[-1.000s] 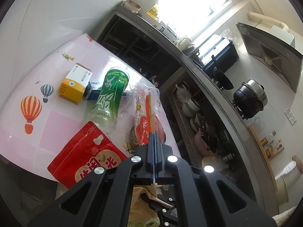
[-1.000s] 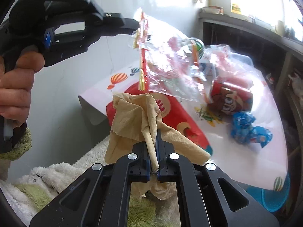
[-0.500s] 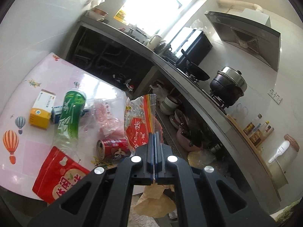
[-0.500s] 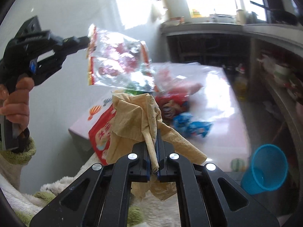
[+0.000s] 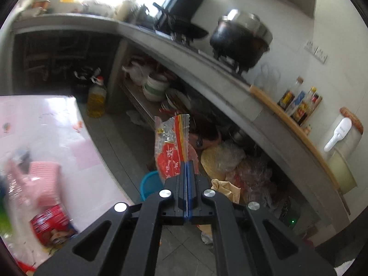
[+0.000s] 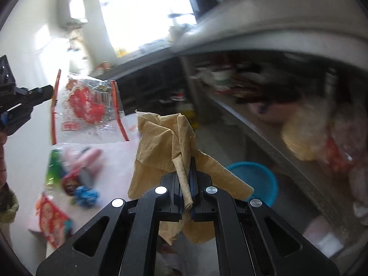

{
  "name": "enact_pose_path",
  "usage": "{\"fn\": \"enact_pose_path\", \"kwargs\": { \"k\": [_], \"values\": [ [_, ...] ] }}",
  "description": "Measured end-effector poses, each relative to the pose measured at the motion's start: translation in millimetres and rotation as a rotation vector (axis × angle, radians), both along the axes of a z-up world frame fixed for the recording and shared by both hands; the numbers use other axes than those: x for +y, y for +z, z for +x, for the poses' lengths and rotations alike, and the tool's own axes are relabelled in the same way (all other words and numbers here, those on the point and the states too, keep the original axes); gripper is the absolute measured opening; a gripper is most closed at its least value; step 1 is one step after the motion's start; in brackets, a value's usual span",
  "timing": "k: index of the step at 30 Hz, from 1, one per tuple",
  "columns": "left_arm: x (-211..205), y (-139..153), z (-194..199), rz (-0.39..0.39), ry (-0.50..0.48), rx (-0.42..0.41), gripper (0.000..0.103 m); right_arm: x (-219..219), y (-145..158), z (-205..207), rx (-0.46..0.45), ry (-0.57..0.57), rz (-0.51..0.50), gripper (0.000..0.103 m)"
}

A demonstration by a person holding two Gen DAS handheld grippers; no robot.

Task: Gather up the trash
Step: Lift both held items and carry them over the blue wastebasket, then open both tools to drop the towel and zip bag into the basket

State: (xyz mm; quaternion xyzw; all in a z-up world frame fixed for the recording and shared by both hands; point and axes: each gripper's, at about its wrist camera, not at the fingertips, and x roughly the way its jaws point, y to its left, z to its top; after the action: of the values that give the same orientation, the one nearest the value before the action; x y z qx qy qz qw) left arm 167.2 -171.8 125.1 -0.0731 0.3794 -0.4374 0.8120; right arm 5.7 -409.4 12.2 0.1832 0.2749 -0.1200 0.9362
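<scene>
Swung off the pink balloon-print table [image 5: 46, 124] toward the round blue plastic bin [image 6: 257, 179], carrying along the clear red-printed wrapper [image 5: 172, 147] and crumpled tan paper towel [image 6: 165, 142].

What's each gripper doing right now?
Left gripper: shut on the clear snack wrapper.
Right gripper: shut on the crumpled brown paper.
</scene>
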Motion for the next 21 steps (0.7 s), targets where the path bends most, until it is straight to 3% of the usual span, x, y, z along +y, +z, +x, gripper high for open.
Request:
{"fn": "enact_pose_path", "kwargs": {
  "k": [4,9,12,17,21],
  "values": [
    [-84.5,-34.5,27.1,0.136,-0.107,0.035,0.0,-38.1,-45.8,23.5,0.098,-0.089,0.081,0.004],
    [-173.1,-115.4,67.3,0.348,-0.156,0.141,0.0,-87.1,-118.1,62.0,0.241,-0.198,0.203,0.004],
    [-212.0,-164.3,85.3,0.482,-0.177,0.152,0.0,-108.3,-149.4,83.5,0.298,-0.232,0.227,0.004],
    [-256.4,-237.0,113.3,0.638,-0.19,0.218,0.0,-135.2,-209.5,127.4,0.403,-0.275,0.257,0.004],
    [-280.0,-277.2,128.0,0.719,-0.178,0.216,0.0,-147.0,-240.6,150.2,0.452,-0.315,0.293,0.004]
  ]
}}
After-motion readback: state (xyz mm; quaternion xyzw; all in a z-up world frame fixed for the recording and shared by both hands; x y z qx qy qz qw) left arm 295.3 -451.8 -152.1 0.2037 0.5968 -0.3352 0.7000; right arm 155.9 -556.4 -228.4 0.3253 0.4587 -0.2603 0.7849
